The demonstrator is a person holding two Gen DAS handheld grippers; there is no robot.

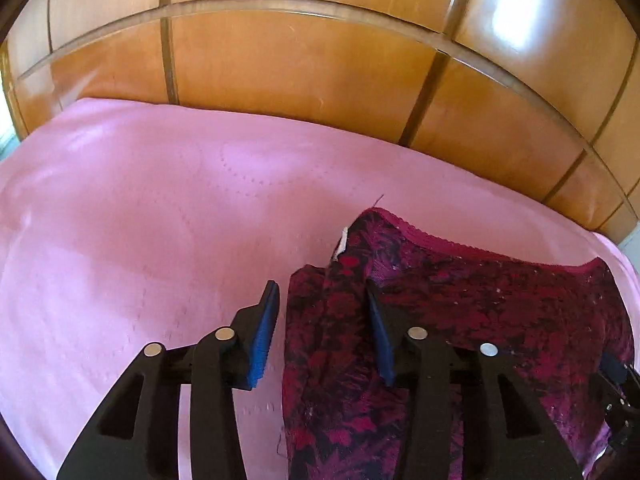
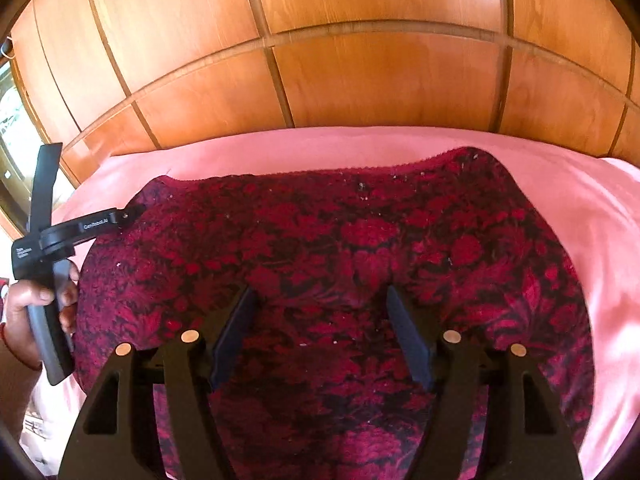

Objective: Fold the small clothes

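A small dark red garment (image 2: 360,248) with a black floral print lies spread flat on the pink bed sheet (image 2: 600,220). Its far edge has a lace trim, and a white label (image 1: 342,242) sticks out at its far left corner. My left gripper (image 1: 322,286) hovers open over the garment's (image 1: 460,300) left edge, where a narrow strip is folded over; the blue pads (image 1: 264,332) touch nothing. Over the middle of the garment my right gripper (image 2: 320,292) stands open, with cloth below it and nothing pinched.
Glossy wooden panels (image 1: 300,60) rise right behind the bed's far edge. Bare pink sheet (image 1: 120,220) stretches to the left of the garment. A person's hand (image 2: 24,308) holds the left gripper's handle at the left edge of the right wrist view.
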